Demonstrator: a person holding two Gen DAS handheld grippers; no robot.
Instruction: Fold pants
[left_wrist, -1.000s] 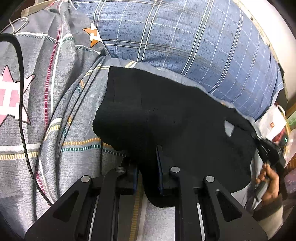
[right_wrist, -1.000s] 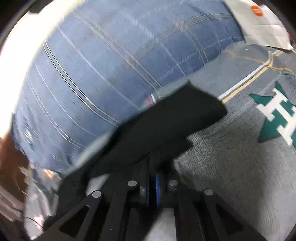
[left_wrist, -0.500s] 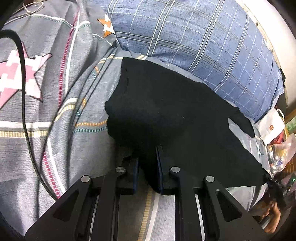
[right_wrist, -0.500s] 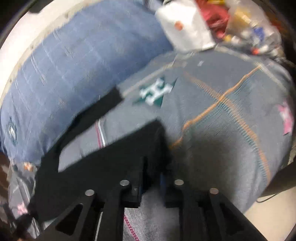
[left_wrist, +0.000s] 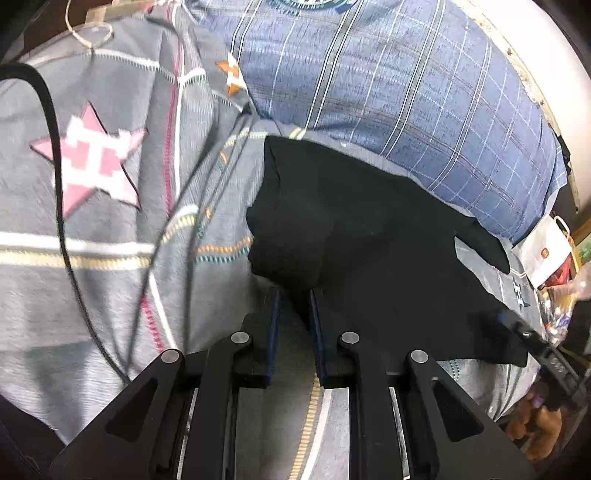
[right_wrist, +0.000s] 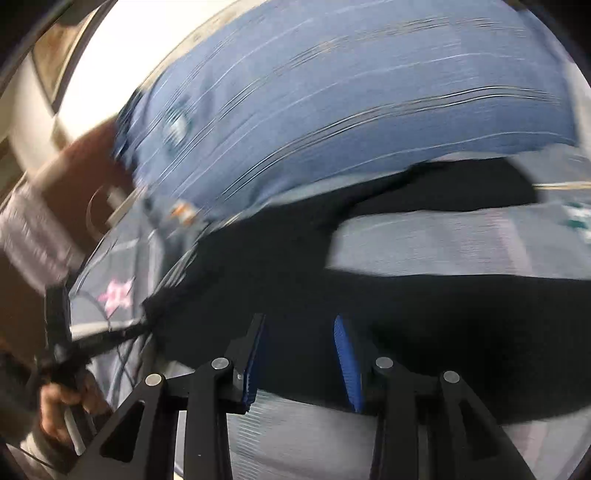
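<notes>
The black pants (left_wrist: 369, 229) lie spread on a grey patterned bedspread (left_wrist: 110, 295), one leg reaching right towards the blue pillow. My left gripper (left_wrist: 293, 295) is shut on a bunched fold at the pants' near left edge. The right wrist view is blurred by motion. There my right gripper (right_wrist: 299, 321) hangs over the black pants (right_wrist: 406, 306) and its jaws are opening. The blue pads (right_wrist: 343, 354) stand apart with cloth between them but do not press on it. A hand (right_wrist: 62, 402) holding the left gripper shows at the far left.
A big blue plaid pillow (left_wrist: 406, 92) runs along the far side against a white wall. A black cable (left_wrist: 62, 221) crosses the bedspread on the left near a pink star (left_wrist: 92, 166). A white paper bag (left_wrist: 546, 251) and clutter sit at the right edge.
My right gripper let go of the pants leg, its jaws parted, and it swung fast across the bed. The leg now lies flat. The left gripper shifted a little, still gripping the fold.
</notes>
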